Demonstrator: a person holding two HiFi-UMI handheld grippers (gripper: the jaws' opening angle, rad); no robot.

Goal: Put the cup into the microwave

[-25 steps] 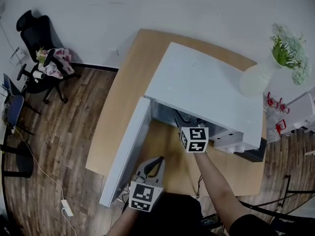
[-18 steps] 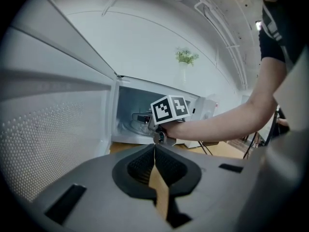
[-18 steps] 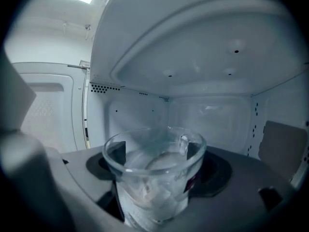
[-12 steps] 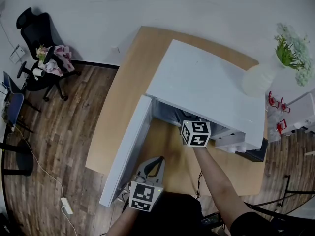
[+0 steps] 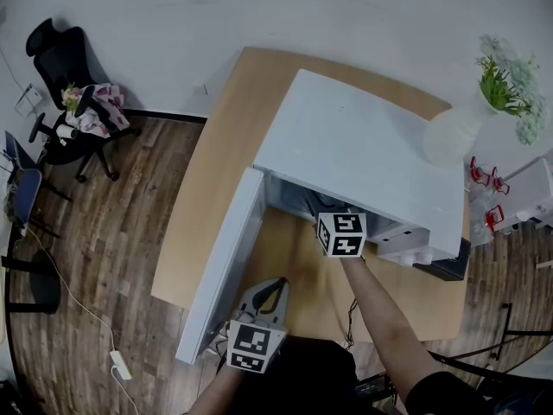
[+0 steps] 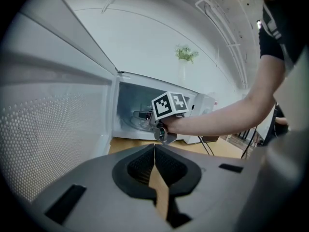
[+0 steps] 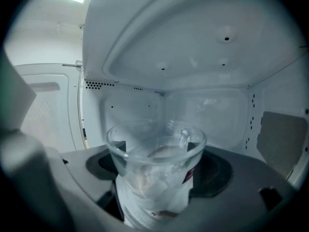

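A clear plastic cup (image 7: 155, 170) is clamped between the jaws of my right gripper (image 7: 157, 178), which is shut on it inside the white microwave (image 7: 203, 57). From the head view the right gripper (image 5: 340, 234) reaches into the oven's mouth under the microwave (image 5: 354, 145) top; the cup is hidden there. The left gripper view shows the right gripper (image 6: 166, 112) at the cavity with the microwave door (image 6: 53, 124) swung open to the left. My left gripper (image 5: 256, 331) hangs back near the table's front edge, shut with nothing in it (image 6: 155, 178).
The open microwave door (image 5: 223, 262) juts toward me at the left. A white vase with green plants (image 5: 458, 128) stands at the right on the wooden table (image 5: 207, 188). An office chair (image 5: 73, 102) is on the floor far left.
The right gripper has stayed at the microwave's opening with only a slight shift. The left gripper has not moved.
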